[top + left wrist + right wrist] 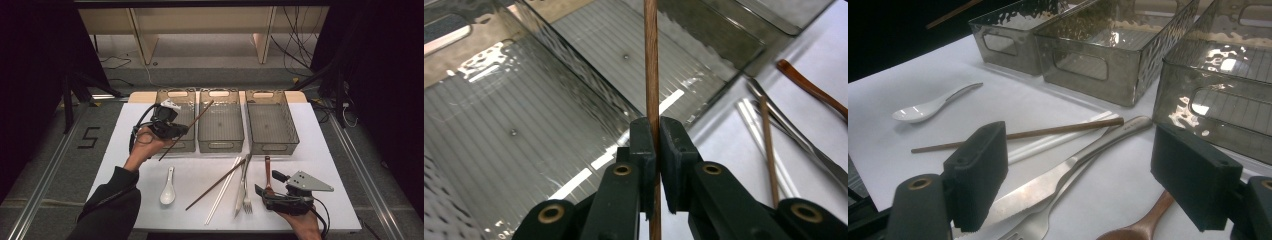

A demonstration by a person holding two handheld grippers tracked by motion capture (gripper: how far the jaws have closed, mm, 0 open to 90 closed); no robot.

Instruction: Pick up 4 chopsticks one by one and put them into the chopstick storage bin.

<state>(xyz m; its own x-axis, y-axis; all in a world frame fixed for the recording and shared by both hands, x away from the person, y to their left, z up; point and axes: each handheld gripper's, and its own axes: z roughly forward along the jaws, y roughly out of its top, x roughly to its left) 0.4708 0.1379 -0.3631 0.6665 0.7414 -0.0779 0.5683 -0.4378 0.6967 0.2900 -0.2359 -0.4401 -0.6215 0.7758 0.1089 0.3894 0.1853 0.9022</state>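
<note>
Left gripper [176, 131], high view: clamped on a brown wooden chopstick [197, 118], held slanted over the left smoked-plastic bin [172, 93]. Right gripper [266, 186] rests near a wooden spoon [267, 172].

Left gripper view: jaws pinch the chopstick [651, 60] above the bin floor [499, 125].

Right gripper view: jaws stand apart with nothing gripped; a steel knife [1058, 177], a second brown chopstick [1018, 134] and a white ceramic spoon [930, 107] lie on the white table [888, 145].

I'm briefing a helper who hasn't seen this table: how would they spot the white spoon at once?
Start at the white table with three clear bins along its far edge. In front of the left bin, nearer the person, lies the white spoon. It is the leftmost utensil, short and ceramic-looking, bowl toward the person, apart from the others.
</note>
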